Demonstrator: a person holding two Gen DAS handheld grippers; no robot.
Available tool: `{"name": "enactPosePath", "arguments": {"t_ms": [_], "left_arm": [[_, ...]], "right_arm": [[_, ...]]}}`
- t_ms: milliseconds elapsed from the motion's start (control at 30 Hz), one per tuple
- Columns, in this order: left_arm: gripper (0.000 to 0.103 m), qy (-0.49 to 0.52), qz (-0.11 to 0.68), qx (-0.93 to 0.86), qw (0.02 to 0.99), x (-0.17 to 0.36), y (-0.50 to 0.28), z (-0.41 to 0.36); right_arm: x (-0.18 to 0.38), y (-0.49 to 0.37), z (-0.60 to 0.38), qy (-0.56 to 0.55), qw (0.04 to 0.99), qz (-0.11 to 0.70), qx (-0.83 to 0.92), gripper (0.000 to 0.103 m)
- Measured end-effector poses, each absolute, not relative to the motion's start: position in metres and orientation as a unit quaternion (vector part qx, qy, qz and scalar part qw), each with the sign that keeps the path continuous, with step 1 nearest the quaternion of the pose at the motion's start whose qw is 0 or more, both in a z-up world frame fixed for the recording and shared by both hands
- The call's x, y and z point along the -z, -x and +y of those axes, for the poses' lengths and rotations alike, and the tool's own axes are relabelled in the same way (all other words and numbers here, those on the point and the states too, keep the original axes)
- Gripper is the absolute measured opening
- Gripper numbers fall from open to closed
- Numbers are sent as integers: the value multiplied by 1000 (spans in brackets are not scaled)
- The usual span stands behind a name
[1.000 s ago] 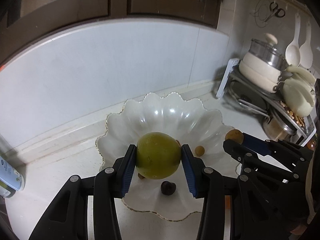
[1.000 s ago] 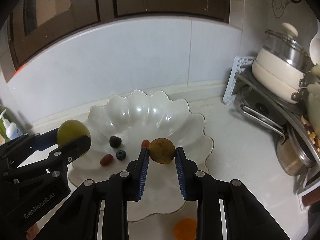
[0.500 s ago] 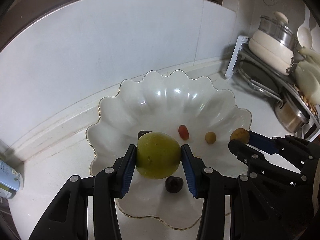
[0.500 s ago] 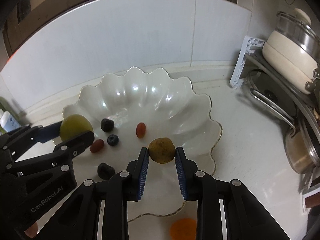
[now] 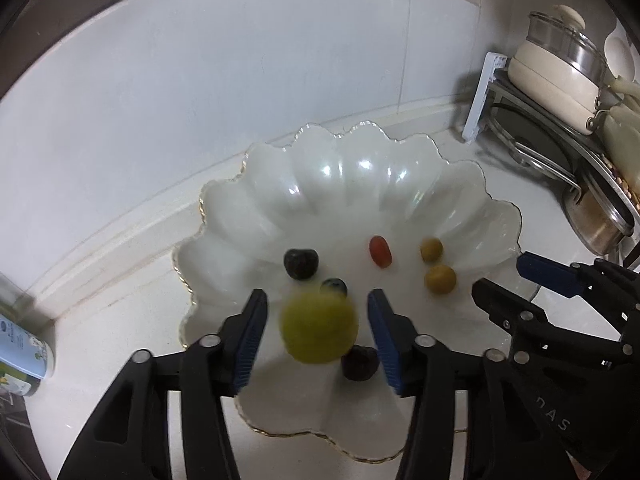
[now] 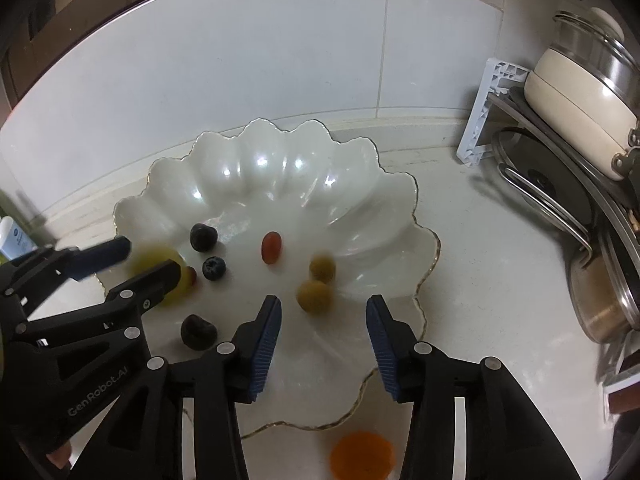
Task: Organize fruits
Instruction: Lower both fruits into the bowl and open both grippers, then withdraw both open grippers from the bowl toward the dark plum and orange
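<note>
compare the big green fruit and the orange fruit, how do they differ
The green fruit is yellow-green and motion-blurred; the orange fruit is orange and only slightly soft. The green one is over the white bowl, between the left gripper's parted pads, touching neither; the orange one lies on the counter outside the bowl's near rim. Both look round.

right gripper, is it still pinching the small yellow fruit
No, the right gripper has just been opening; its pads stand clear of the small yellow fruit, which lies in the white bowl.
</note>
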State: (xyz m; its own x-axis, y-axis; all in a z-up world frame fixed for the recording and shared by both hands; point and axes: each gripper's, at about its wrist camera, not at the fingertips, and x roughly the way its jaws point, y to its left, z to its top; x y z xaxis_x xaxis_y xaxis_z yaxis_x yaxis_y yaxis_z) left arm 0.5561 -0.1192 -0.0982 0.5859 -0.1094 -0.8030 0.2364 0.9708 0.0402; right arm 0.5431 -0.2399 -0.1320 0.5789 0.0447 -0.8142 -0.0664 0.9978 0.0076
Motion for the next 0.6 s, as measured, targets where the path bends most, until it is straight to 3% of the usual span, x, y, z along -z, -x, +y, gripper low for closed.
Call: {"name": "enactPosePath", "arguments": {"t_ms": [600], "left_arm": [[59,-52,381,83,919,53,-507,-106]], "right_arm": [[85,-492,-243,0,922,386,-27,46]]}}
